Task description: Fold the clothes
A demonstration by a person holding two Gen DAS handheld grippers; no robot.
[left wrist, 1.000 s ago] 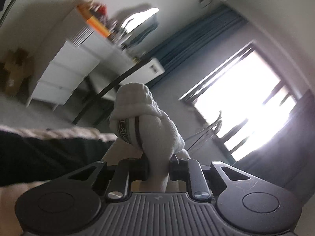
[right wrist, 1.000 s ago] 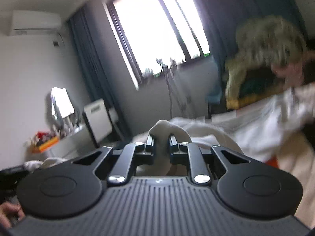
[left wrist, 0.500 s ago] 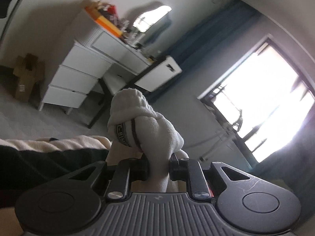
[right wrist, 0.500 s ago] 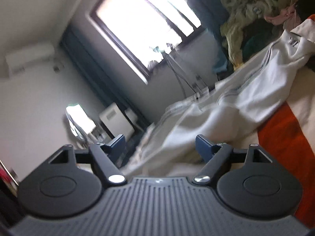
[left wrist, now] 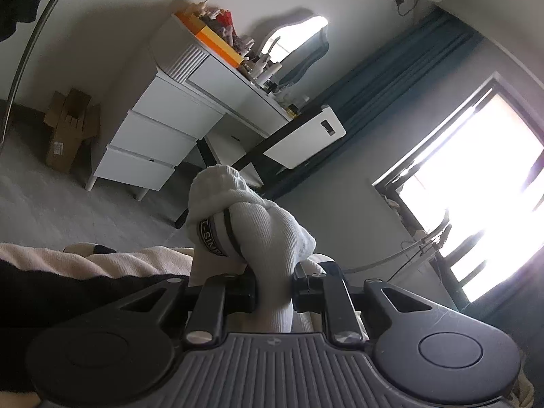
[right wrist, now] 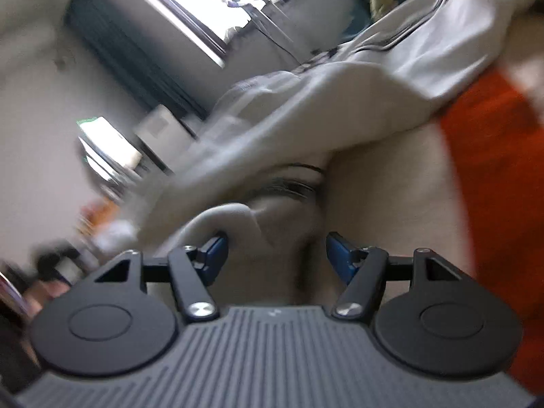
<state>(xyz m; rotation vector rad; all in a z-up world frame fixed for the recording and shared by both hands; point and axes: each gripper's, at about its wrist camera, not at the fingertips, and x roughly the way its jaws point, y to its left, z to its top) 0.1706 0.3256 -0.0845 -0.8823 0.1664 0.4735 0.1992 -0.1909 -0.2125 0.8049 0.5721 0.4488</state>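
Bedroom: cream bedding (left wrist: 102, 258) under me, orange stripe (right wrist: 493, 176) on it. White dresser (left wrist: 163, 129), mirror (left wrist: 299, 44), blue curtain (left wrist: 391, 81), bright window (left wrist: 476, 176).

Left view only: dresser clutter, cardboard box (left wrist: 68, 129), black cloth (left wrist: 68, 292) on the bed. Right view only, blurred: white garment (right wrist: 340, 102) draped across the bed.

My left gripper (left wrist: 273, 289) is clamped on the rolled white sock (left wrist: 251, 234), which sticks up past the fingertips. My right gripper (right wrist: 275, 255) has jaws apart, just been closing in a bit, pads touching nothing; a fabric fold lies just ahead.
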